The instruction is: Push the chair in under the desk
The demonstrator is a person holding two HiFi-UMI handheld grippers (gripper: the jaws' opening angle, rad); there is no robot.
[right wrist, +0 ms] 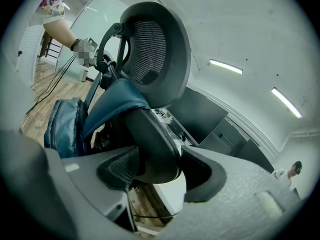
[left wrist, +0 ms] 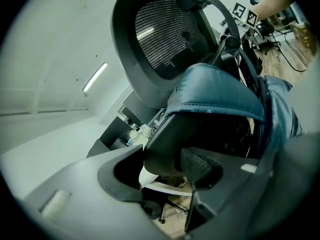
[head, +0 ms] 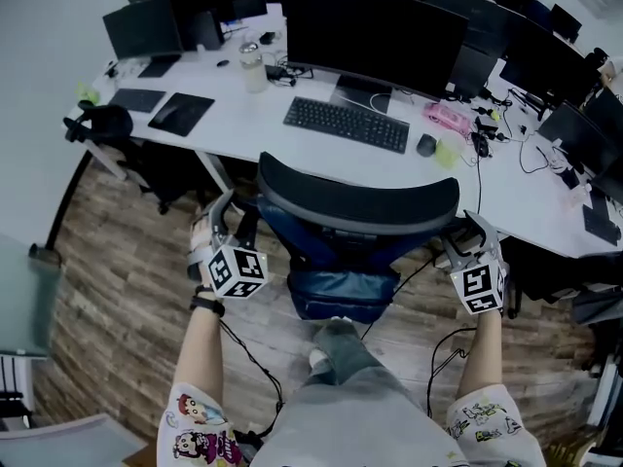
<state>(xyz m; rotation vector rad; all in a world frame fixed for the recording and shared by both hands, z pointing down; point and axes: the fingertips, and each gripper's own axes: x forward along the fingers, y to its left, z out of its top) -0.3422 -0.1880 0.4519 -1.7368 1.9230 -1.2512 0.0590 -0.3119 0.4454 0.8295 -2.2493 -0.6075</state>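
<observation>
A black mesh-backed office chair (head: pixel 355 202) stands in front of the white desk (head: pixel 243 115), its back towards me, with a blue jacket (head: pixel 341 290) draped over it. My left gripper (head: pixel 226 224) is at the left side of the chair's back, my right gripper (head: pixel 467 233) at the right side. In the left gripper view the left gripper (left wrist: pixel 165 166) has the dark edge of the chair's back (left wrist: pixel 160 154) between its pads, touching both. The right gripper (right wrist: pixel 157 166) holds the opposite edge (right wrist: pixel 150 139) the same way.
On the desk are a keyboard (head: pixel 347 124), a mouse (head: pixel 426 145), a monitor (head: pixel 370 32), a cup (head: pixel 253 66) and pink items (head: pixel 446 117). Another dark chair (head: pixel 102 125) stands at the left. Cables (head: pixel 248 358) trail over the wooden floor by my leg (head: pixel 336 343).
</observation>
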